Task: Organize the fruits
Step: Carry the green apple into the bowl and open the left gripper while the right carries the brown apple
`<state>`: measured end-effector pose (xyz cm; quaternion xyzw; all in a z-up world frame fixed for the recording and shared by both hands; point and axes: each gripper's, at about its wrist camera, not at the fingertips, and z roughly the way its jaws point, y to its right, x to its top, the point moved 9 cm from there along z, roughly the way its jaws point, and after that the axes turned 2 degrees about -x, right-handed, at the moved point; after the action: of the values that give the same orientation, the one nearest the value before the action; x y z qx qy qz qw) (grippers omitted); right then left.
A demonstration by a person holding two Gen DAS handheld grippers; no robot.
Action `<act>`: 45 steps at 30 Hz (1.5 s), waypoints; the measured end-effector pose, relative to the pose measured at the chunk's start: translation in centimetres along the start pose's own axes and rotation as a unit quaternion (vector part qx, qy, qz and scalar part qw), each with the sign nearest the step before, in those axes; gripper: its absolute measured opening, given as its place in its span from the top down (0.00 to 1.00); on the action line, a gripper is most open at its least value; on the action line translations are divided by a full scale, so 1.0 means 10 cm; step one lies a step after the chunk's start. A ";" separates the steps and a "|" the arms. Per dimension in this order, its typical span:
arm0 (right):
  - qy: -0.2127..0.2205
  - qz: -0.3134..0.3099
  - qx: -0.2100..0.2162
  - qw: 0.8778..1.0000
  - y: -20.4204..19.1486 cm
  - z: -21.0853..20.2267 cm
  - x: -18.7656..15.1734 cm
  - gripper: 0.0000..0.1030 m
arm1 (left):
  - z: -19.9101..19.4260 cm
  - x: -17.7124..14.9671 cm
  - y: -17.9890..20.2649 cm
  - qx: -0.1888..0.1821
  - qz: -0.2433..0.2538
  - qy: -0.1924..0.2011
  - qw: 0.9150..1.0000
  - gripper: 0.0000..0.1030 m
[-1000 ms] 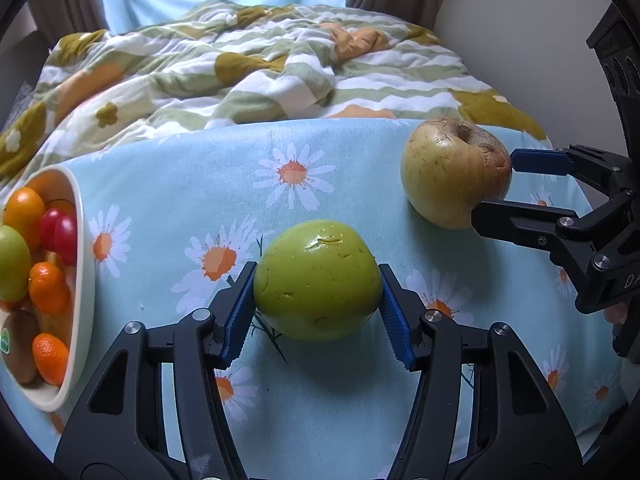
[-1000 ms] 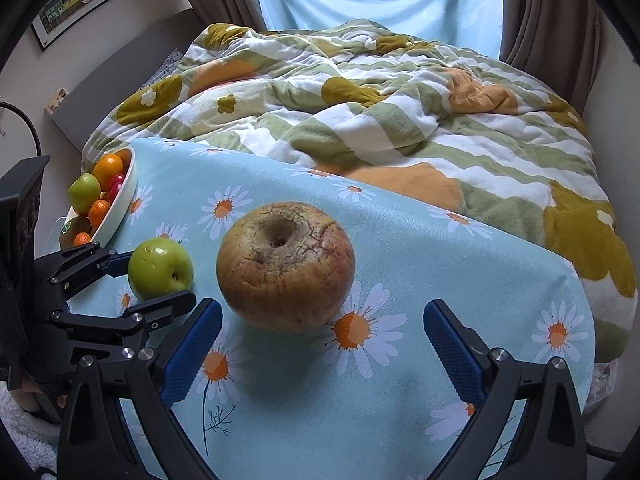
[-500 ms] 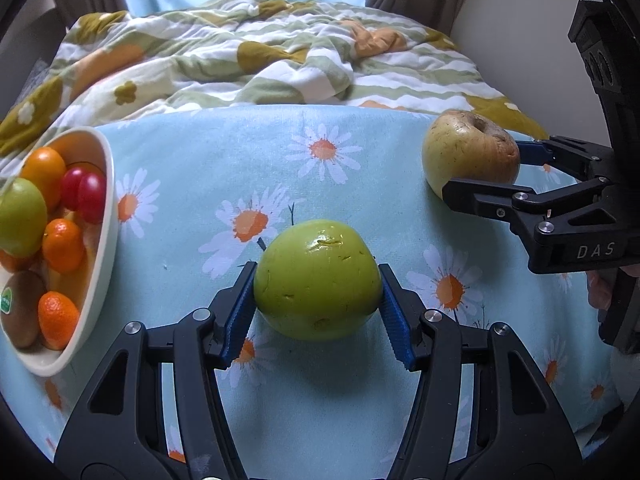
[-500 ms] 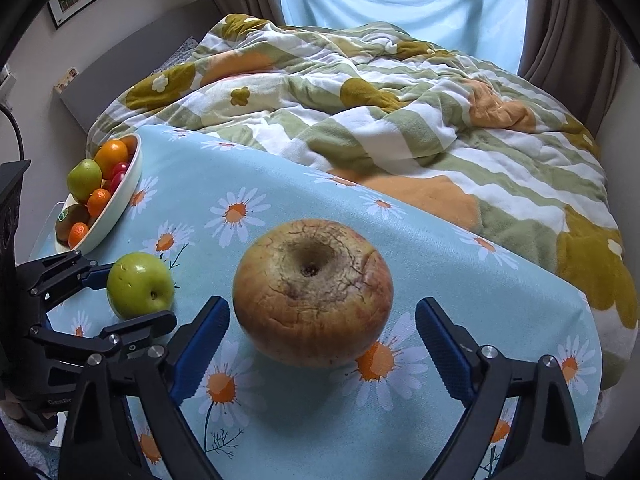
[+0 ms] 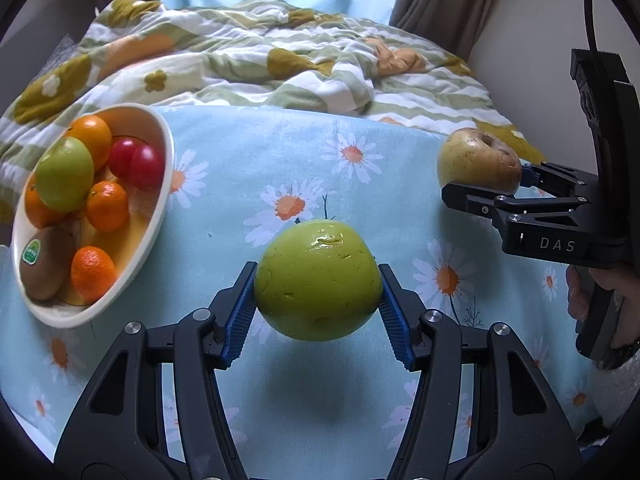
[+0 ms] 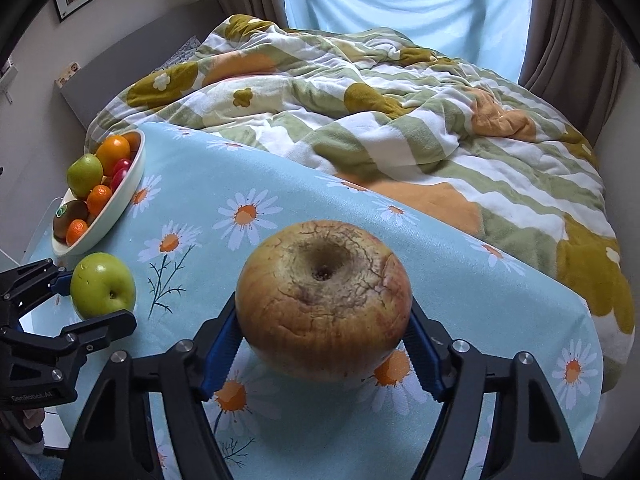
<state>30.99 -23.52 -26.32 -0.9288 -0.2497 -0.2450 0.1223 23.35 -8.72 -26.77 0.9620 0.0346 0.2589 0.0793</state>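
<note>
My left gripper (image 5: 316,316) is shut on a green apple (image 5: 318,280) and holds it above the daisy-print tablecloth (image 5: 280,152); both also show in the right wrist view, the gripper (image 6: 60,300) and the apple (image 6: 103,290). My right gripper (image 6: 324,348) is shut on a wrinkled brown-yellow apple (image 6: 324,300), which also shows in the left wrist view (image 5: 476,164). A white oval bowl (image 5: 156,224) at the left holds oranges, a green apple, red fruits and a kiwi.
A bed with a green, white and orange flowered quilt (image 6: 400,120) lies just beyond the table's far edge. Curtains and a window stand behind it. The table's right edge (image 6: 592,320) drops off near the right gripper.
My right gripper has closed its jaws onto the wrinkled apple. My left gripper has lifted the green apple and swung left, so the bowl now shows more fully.
</note>
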 end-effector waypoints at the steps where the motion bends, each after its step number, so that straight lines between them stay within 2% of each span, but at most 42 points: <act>1: 0.003 -0.001 0.000 1.000 -0.02 -0.03 0.01 0.32 | -0.04 0.01 -0.01 0.000 -0.002 0.003 1.000 0.38; 12: 0.035 -0.026 0.014 0.999 -0.46 -0.45 0.16 0.32 | -0.63 0.08 -0.31 0.003 -0.031 0.046 0.998 0.38; 19: 0.053 -0.026 0.032 0.998 -0.94 -0.65 0.30 0.32 | -0.98 0.11 -0.73 0.013 -0.040 0.062 0.997 0.38; 25: 0.057 -0.020 0.040 0.997 -1.38 -0.67 0.42 0.32 | -1.16 0.15 -1.20 0.018 -0.041 0.066 0.997 0.38; 31: 0.058 -0.004 0.035 0.998 -1.75 -0.58 0.51 0.32 | -1.18 0.18 -1.71 0.018 -0.043 0.061 0.997 0.38; 36: 0.056 0.023 0.026 0.998 -1.99 -0.47 0.56 0.32 | -1.06 0.20 -2.08 0.016 -0.025 0.047 0.998 0.38; 45: 0.059 0.072 -0.001 0.996 -2.21 -0.31 0.57 0.32 | -0.69 0.25 -2.43 -0.009 0.014 0.021 1.000 0.38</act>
<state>22.53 -3.59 -18.43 -0.9284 -0.1746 -0.2902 0.1532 21.38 16.44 -23.77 0.9559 0.0210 0.2808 0.0834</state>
